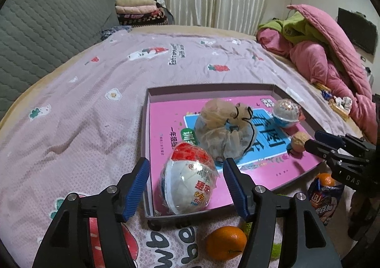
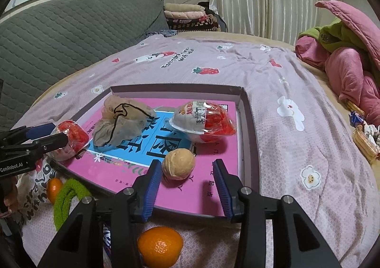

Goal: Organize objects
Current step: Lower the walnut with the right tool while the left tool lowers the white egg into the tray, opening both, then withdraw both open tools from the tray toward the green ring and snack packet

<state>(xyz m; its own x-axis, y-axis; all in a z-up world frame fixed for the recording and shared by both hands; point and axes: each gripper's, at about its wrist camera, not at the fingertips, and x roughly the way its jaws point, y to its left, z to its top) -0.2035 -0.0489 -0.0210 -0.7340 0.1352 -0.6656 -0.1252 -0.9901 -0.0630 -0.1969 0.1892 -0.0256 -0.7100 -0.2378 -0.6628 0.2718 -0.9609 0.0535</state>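
Here, both grippers stand open over the tray [image 1: 280, 88]: the left gripper [image 1: 187, 187] wide around a wrapped egg [image 1: 187, 180], the right gripper [image 2: 187, 187] narrower, flanking a walnut [image 2: 178, 163].

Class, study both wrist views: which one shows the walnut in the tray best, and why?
The right wrist view. There the walnut lies close and whole, just ahead of the open right claw. In the left wrist view the walnut is small, near the right edge, partly covered by the right claw.
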